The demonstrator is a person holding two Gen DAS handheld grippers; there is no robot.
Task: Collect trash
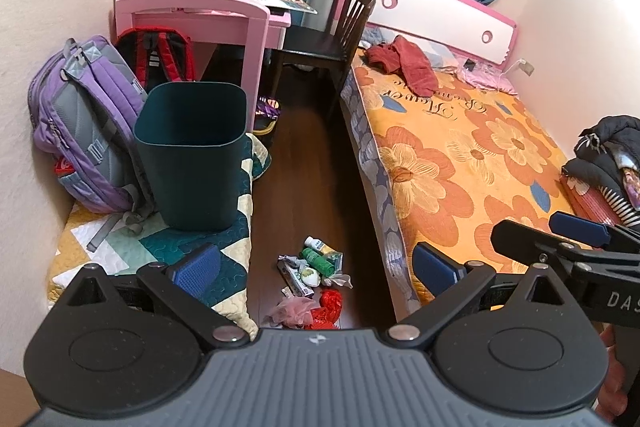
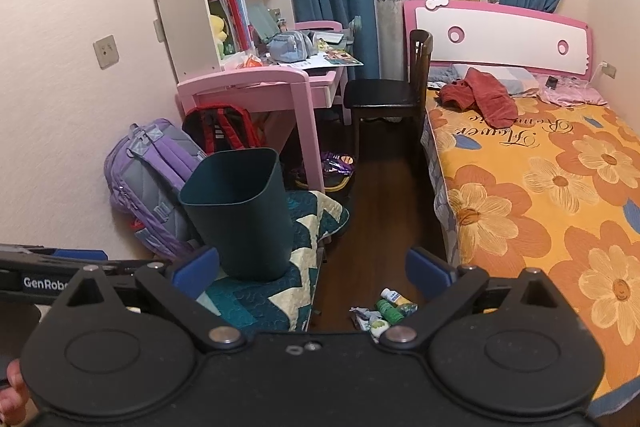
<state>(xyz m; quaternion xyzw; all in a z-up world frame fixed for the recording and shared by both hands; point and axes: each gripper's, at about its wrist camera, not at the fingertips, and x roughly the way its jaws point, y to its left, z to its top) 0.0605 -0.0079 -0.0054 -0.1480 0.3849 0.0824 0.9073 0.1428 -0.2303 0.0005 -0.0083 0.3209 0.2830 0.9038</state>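
Note:
A pile of trash (image 1: pixel 314 281) lies on the dark wood floor between the bed and a quilted bench: a green bottle (image 1: pixel 318 261), a white bottle (image 1: pixel 316 245), wrappers, red plastic (image 1: pixel 330 303) and pink netting (image 1: pixel 294 311). A dark green bin (image 1: pixel 192 155) stands upright on the bench. My left gripper (image 1: pixel 316 267) is open and empty, held above the pile. My right gripper (image 2: pixel 312 269) is open and empty; part of the trash (image 2: pixel 384 311) shows low between its fingers, and the bin (image 2: pixel 240 211) stands to the left. The right gripper also shows in the left wrist view (image 1: pixel 560 239).
A bed with an orange flowered cover (image 1: pixel 460 155) runs along the right. A purple backpack (image 1: pixel 84 131) and a red one (image 1: pixel 156 55) lean by the bin. A pink desk (image 1: pixel 192 15) and a dark chair (image 1: pixel 324 43) stand at the back.

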